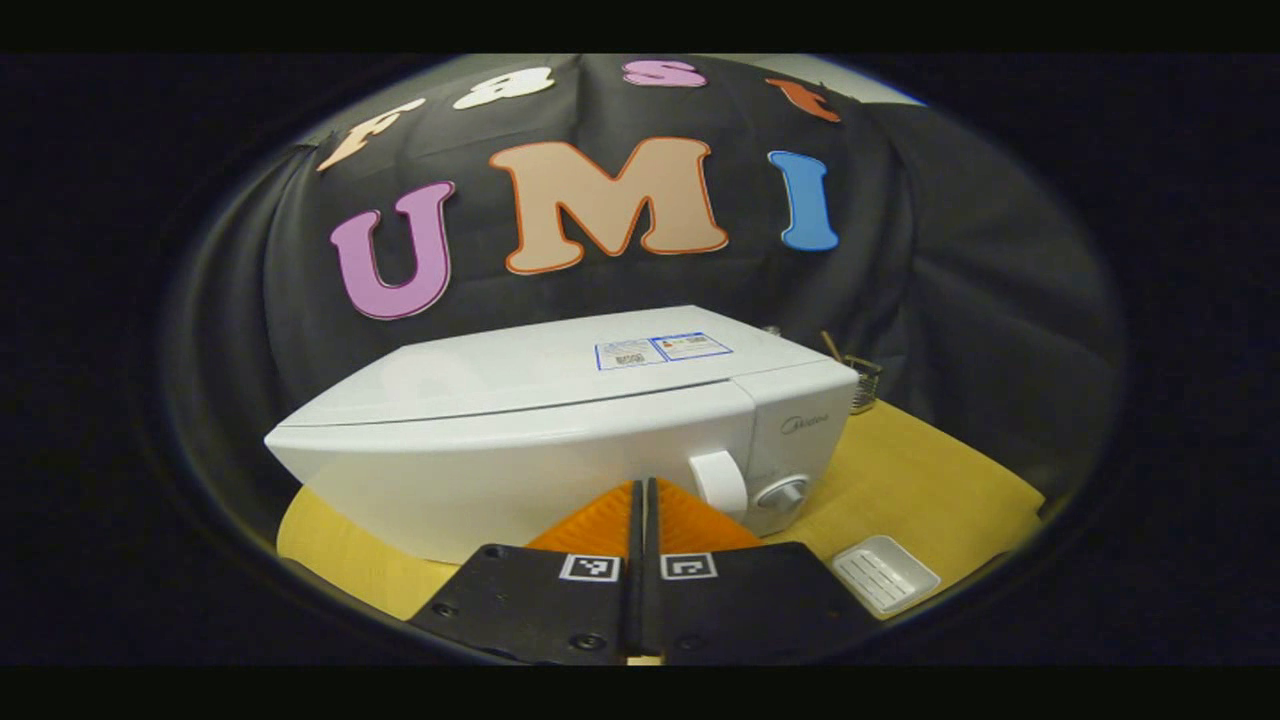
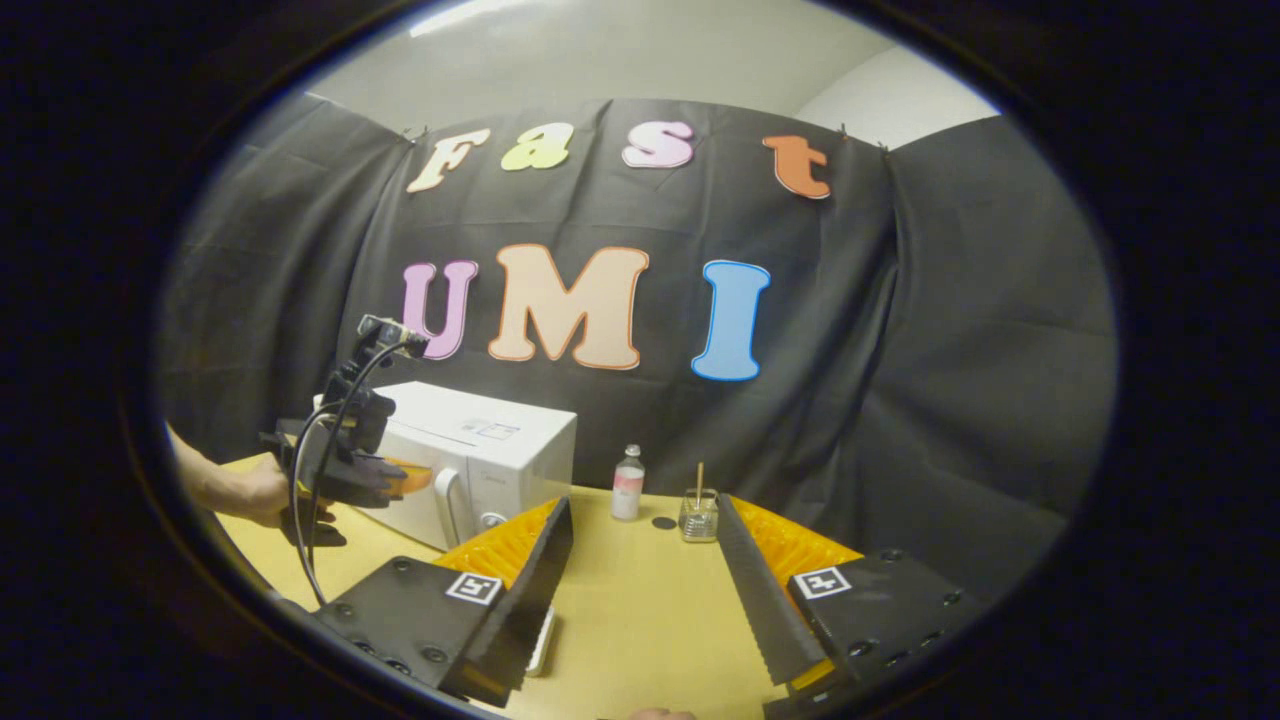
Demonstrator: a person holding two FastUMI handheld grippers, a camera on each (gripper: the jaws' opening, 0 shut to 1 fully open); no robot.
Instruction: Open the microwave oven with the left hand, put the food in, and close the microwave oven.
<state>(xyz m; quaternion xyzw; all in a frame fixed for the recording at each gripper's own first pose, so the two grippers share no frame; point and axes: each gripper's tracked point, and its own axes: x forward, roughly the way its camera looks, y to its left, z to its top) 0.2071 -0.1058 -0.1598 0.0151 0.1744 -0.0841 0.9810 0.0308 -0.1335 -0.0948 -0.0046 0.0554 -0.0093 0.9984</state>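
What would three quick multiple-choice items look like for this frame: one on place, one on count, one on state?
1. Where does the white tray lie?
A. On top of the microwave
B. On the table in front of the microwave's knob side
C. Inside the microwave

2. How many round knobs show on the microwave front?
A. One
B. Two
C. Three

3. How do the right gripper's fingers stand?
A. Shut on the bottle
B. Pressed together, empty
C. Spread apart, empty

Answers: 1 B, the left gripper view shows the tray on the yellow table, right of and nearer than the knob. 2 A, a single knob beside the handle. 3 C, bare table shows in the wide gap between the fingers.
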